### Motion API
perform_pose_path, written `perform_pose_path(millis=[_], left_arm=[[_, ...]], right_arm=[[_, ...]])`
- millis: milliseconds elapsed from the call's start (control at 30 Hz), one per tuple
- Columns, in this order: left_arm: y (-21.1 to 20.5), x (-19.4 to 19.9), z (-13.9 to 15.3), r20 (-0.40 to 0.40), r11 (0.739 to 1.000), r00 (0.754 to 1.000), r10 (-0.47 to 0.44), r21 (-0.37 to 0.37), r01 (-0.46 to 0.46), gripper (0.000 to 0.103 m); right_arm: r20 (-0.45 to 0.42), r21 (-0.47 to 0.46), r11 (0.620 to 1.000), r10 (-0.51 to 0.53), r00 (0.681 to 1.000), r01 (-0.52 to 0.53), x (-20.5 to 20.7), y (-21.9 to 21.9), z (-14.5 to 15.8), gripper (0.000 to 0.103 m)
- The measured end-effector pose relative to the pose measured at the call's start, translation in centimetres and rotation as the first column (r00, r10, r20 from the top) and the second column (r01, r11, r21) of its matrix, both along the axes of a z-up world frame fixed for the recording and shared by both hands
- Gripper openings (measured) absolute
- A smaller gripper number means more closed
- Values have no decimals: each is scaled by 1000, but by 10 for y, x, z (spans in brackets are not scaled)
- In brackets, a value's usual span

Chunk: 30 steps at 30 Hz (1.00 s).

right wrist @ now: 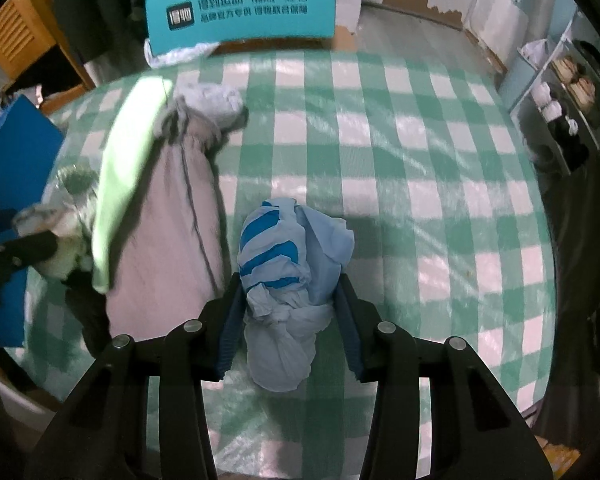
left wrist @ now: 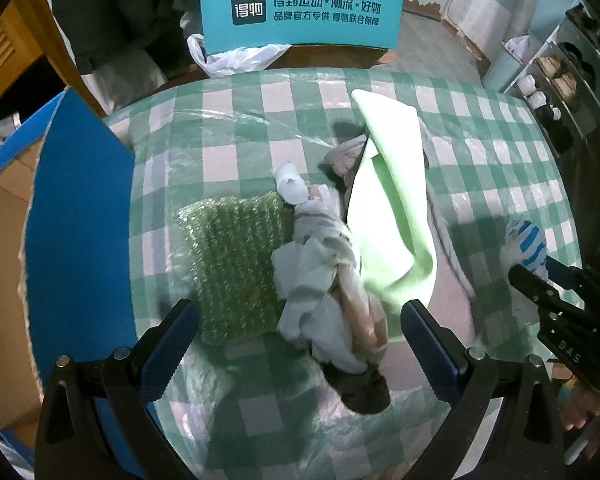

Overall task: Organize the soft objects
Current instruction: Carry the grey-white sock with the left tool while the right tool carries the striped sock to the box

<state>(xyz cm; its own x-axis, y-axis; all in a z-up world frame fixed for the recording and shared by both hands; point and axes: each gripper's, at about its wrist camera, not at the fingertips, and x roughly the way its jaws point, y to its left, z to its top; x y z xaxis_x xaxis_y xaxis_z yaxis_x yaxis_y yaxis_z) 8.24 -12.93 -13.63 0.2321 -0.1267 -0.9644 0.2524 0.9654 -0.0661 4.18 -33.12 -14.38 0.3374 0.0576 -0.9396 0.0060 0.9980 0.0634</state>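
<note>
Cardboard box (left wrist: 4,216) beside table (left wrist: 500,152), contents unseen

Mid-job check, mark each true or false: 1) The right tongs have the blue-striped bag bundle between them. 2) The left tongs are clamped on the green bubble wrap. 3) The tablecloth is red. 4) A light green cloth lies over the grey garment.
1) True: the right tongs are pressed on the blue-striped bag bundle.
2) False: the left tongs stand open above the pile, apart from the green bubble wrap.
3) False: the tablecloth is green-and-white checked.
4) True: the light green cloth lies over the grey garment.
</note>
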Motion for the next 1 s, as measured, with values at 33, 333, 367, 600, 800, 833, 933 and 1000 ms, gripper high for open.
perform_pose_path(millis=[33, 333, 367, 600, 800, 833, 933, 1000], left_arm=[[0, 2, -1, -1, 1000, 1000, 0, -5, 0, 102], [-1, 11, -12, -46, 998, 999, 18, -59, -21, 57], [0, 12, -14, -57, 997, 998, 22, -71, -26, 53], [-2, 8, -10, -43, 995, 999, 6, -99, -11, 23], [2, 4, 1, -26, 992, 1000, 0, -128, -3, 19], [2, 4, 3, -23, 991, 1000, -1, -132, -2, 18], [4, 1, 10, -10, 991, 1000, -1, -137, -1, 18], [6, -2, 16, 3, 991, 1000, -2, -136, 3, 17]], right_arm=[[10, 4, 1000, 2, 1000, -2, 3, 2, 4, 43], [45, 30, 999, 26, 999, -27, 12, 12, 19, 43], [46, 32, 999, 26, 999, -28, 11, 13, 20, 43], [45, 44, 999, 15, 999, -17, 12, 12, 23, 43], [56, 42, 999, 28, 998, -30, 10, 17, 30, 43], [58, 43, 999, 29, 998, -32, 10, 18, 32, 43], [64, 44, 998, 32, 997, -35, 9, 20, 35, 43], [69, 43, 998, 35, 997, -38, 8, 22, 38, 43]])
